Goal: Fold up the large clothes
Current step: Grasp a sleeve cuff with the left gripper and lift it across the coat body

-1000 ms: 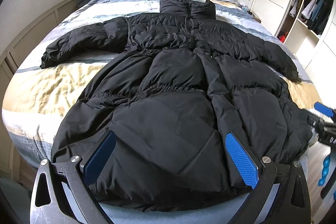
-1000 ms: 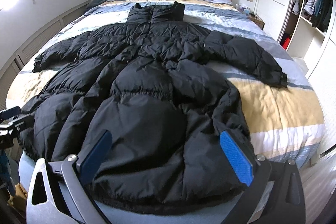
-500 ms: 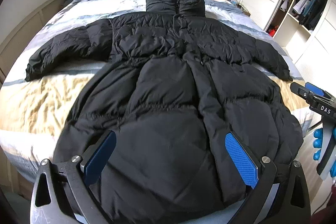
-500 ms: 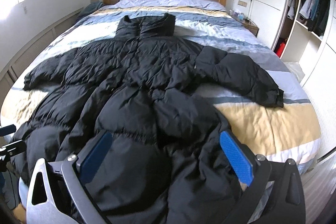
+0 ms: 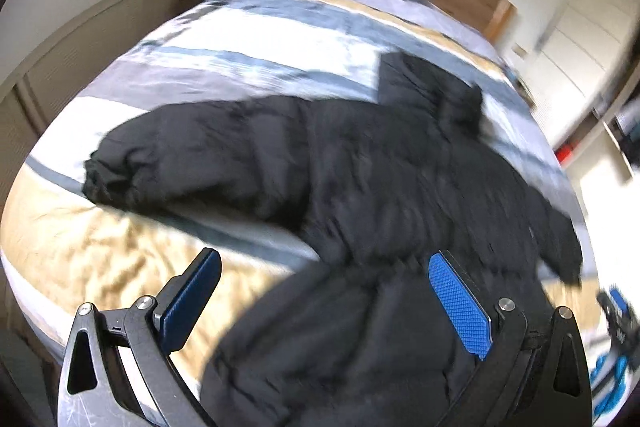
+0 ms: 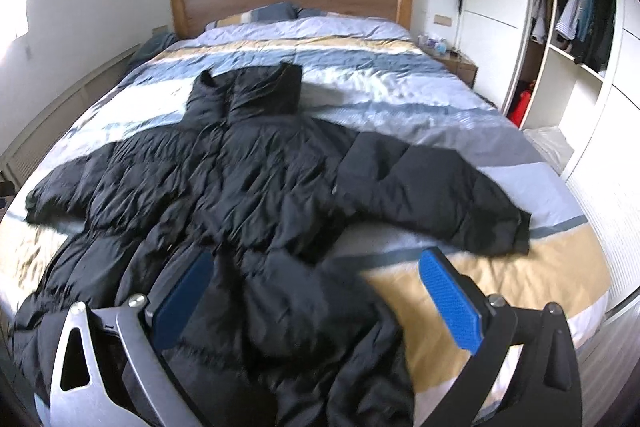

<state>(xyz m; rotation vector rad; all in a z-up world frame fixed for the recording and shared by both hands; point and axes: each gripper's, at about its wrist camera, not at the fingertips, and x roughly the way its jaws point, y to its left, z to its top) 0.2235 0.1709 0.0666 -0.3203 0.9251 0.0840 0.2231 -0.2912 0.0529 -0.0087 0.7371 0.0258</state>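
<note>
Striped bed (image 6: 400,95): black puffer coat (image 6: 260,195) spread flat; pillows (image 6: 272,13) by headboard.

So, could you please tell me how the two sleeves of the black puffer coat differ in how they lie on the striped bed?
In the right wrist view, the sleeve on the left runs out straight from the black puffer coat, its cuff near that side's bed edge. The sleeve on the right angles down toward the foot of the striped bed, cuff on the beige band. The left one looks crumpled, the right smoother. Both lie flat, spread, unfolded.
</note>
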